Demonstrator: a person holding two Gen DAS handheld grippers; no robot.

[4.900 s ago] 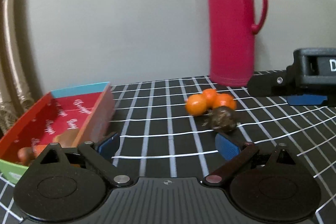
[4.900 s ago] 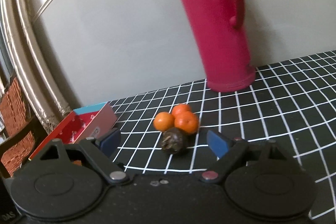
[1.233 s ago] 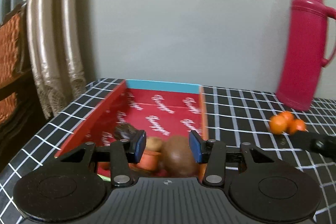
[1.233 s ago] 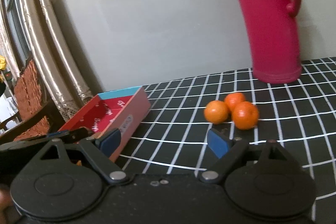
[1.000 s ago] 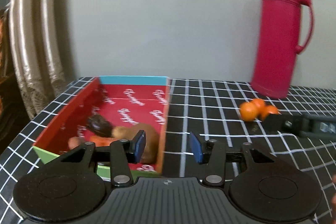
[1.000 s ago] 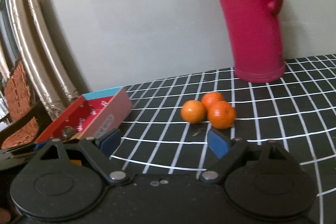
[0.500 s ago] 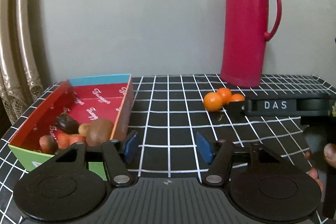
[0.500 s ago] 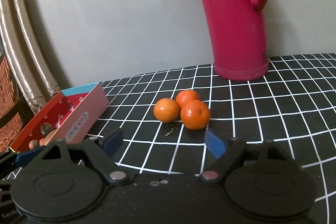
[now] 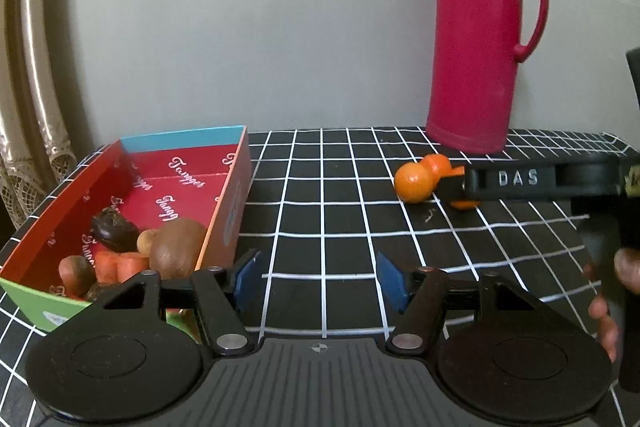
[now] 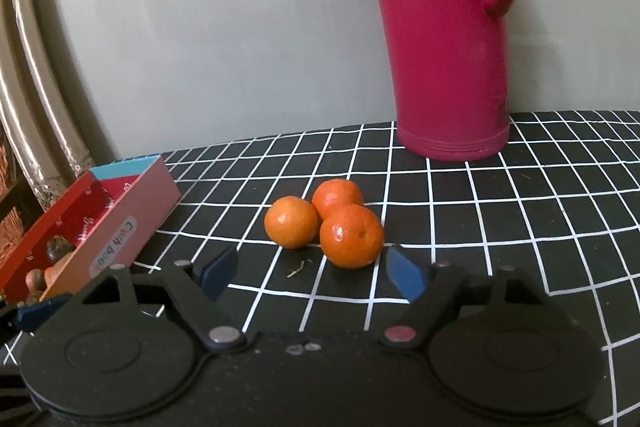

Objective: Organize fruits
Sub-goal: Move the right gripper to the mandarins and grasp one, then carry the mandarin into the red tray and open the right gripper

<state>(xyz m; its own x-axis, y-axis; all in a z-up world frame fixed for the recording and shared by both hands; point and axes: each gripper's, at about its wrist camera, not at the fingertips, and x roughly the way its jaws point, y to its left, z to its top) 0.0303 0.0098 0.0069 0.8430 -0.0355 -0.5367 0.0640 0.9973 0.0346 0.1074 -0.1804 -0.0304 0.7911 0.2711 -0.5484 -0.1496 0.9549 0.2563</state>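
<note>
Three oranges [image 10: 352, 235] lie together on the black checked tablecloth [image 10: 520, 211]; in the left wrist view the oranges [image 9: 414, 182] are partly hidden by the right gripper's body. My right gripper [image 10: 310, 273] is open and empty, its blue pads just short of the nearest orange. The red box [image 9: 180, 183] at the left holds a brown fruit [image 9: 176, 247], a dark fruit [image 9: 114, 229], carrots and other pieces; the box also shows in the right wrist view [image 10: 132, 211]. My left gripper [image 9: 318, 281] is open and empty, just right of the box's near corner.
A tall pink thermos [image 9: 480, 39] stands at the back by the grey wall; it also shows in the right wrist view [image 10: 444, 35]. A curtain [image 9: 24, 75] hangs at the left. The table's edge runs left of the box.
The dark fruit has gone from beside the oranges into the box. My left gripper has swung from over the box to the right and opened wider. My right gripper has closed in on the oranges.
</note>
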